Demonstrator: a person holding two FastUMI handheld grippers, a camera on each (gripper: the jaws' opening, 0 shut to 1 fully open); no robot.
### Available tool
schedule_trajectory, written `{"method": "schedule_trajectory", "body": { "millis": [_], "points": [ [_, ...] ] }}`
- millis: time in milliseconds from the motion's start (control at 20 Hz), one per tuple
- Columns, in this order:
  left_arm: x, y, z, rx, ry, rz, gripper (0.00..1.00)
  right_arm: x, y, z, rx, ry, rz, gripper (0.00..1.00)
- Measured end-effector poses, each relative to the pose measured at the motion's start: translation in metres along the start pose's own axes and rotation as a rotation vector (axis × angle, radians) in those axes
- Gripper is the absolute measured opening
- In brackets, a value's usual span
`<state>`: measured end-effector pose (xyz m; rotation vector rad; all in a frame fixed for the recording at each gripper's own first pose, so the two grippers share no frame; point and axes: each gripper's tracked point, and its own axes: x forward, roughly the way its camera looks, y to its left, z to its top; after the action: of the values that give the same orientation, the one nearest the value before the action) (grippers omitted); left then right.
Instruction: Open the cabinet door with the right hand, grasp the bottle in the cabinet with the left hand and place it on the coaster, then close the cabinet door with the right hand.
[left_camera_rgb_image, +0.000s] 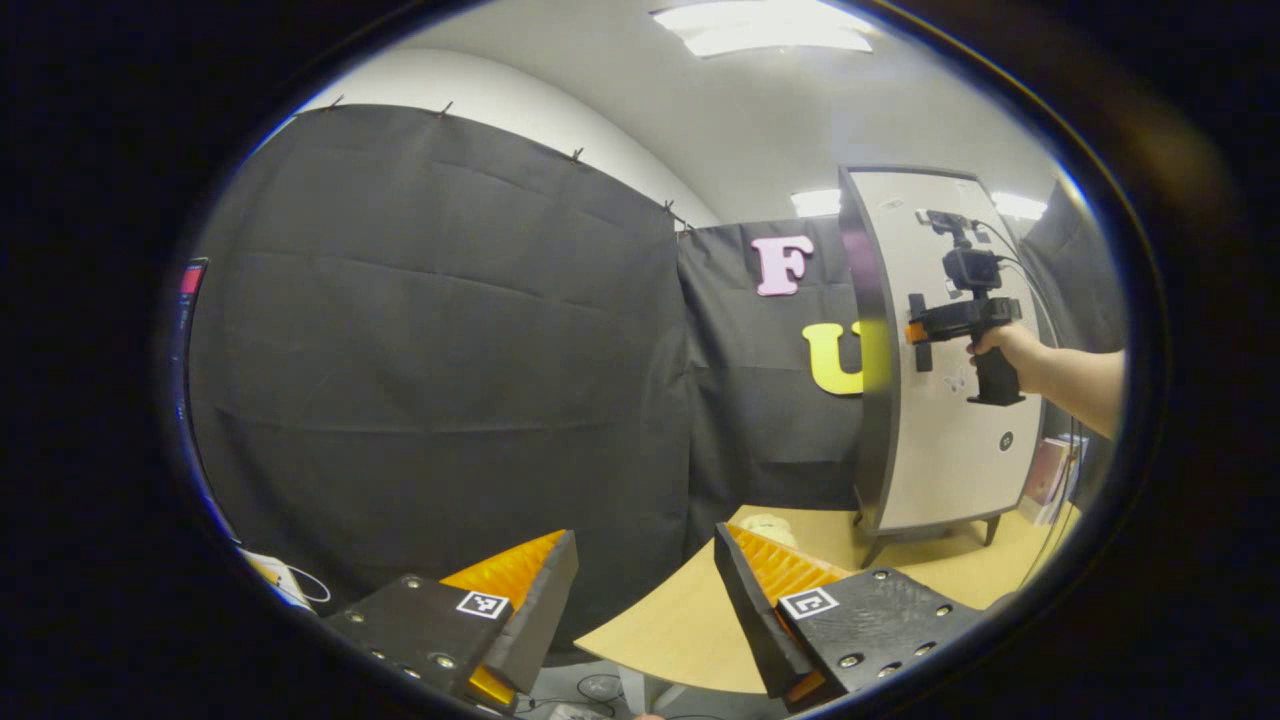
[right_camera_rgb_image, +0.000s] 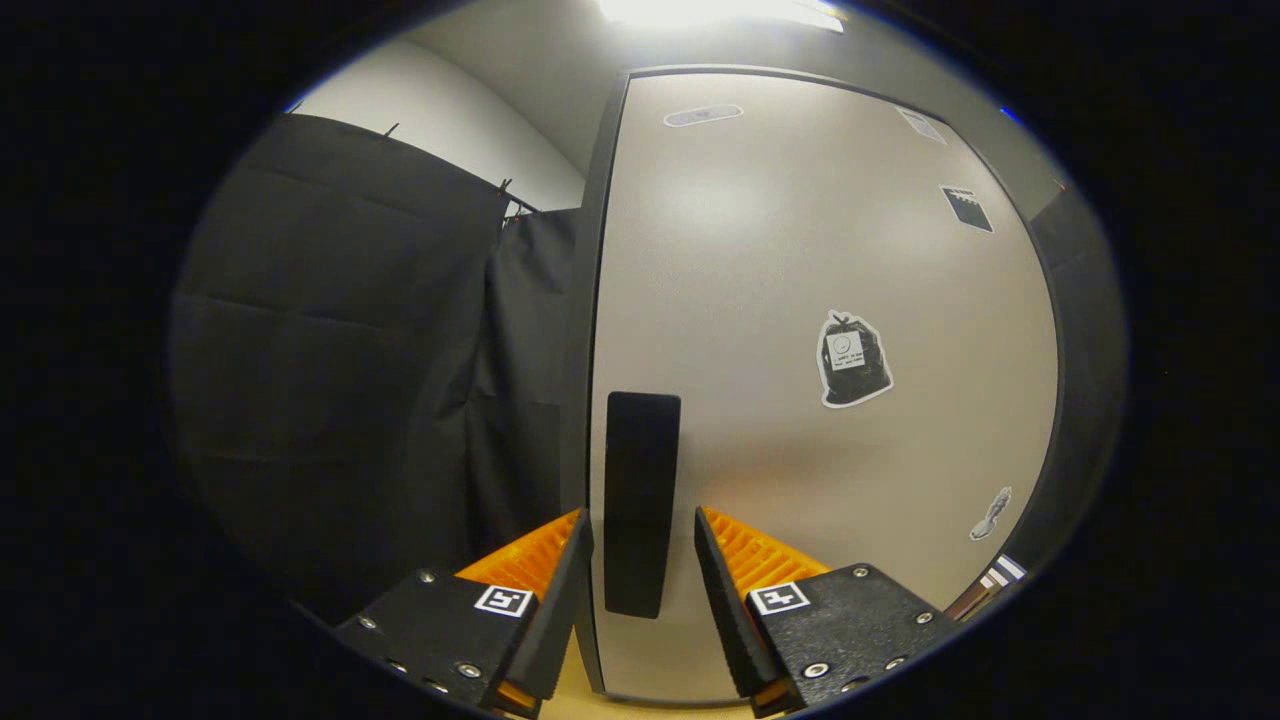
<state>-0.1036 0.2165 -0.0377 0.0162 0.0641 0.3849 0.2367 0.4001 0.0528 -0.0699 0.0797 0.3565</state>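
Grey cabinet door (right_camera_rgb_image: 800, 300) shut, its dark handle (right_camera_rgb_image: 640, 500) sitting between the right gripper (right_camera_rgb_image: 635, 560) jaws, parted, not yet clenched. Left gripper (left_camera_rgb_image: 645, 590) waits released. Bottle unseen, presumably inside; all 3 steps remain.

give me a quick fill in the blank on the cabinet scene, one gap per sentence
1. In the right gripper view, the dark handle stands between the open jaws of the ____ gripper.
2. The cabinet door is ____.
3. The left gripper holds ____ between its jaws.
4. The cabinet stands on the ____.

Missing words: right; closed; nothing; table
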Motion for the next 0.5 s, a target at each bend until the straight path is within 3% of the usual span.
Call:
{"method": "schedule_trajectory", "body": {
  "millis": [50,150,200,300,400,500],
  "points": [
    [0.0008,0.0016,-0.0011,-0.008,0.003,0.005,0.86,0.002,0.0039,-0.0015,0.02,0.007,0.015,0.59],
    [0.0017,0.0023,-0.0011,-0.016,0.007,0.011,0.82,0.0011,0.0049,-0.0024,0.061,0.022,0.009,0.36],
    [0.0022,0.0023,-0.0014,-0.016,0.007,0.011,0.86,0.0008,0.005,-0.0022,0.067,0.028,0.012,0.31],
    [0.0002,0.0016,0.0,-0.017,0.0,0.006,0.82,0.0005,0.0054,-0.0037,0.062,0.052,0.022,0.2],
    [-0.0018,0.0015,0.0024,-0.028,-0.009,-0.006,0.86,-0.0031,0.0052,-0.0035,0.054,0.062,0.045,0.19],
    [-0.0028,0.0011,0.0029,-0.034,-0.007,-0.022,0.82,-0.007,0.0046,-0.0043,0.068,0.068,0.068,0.19]
  ]
}}
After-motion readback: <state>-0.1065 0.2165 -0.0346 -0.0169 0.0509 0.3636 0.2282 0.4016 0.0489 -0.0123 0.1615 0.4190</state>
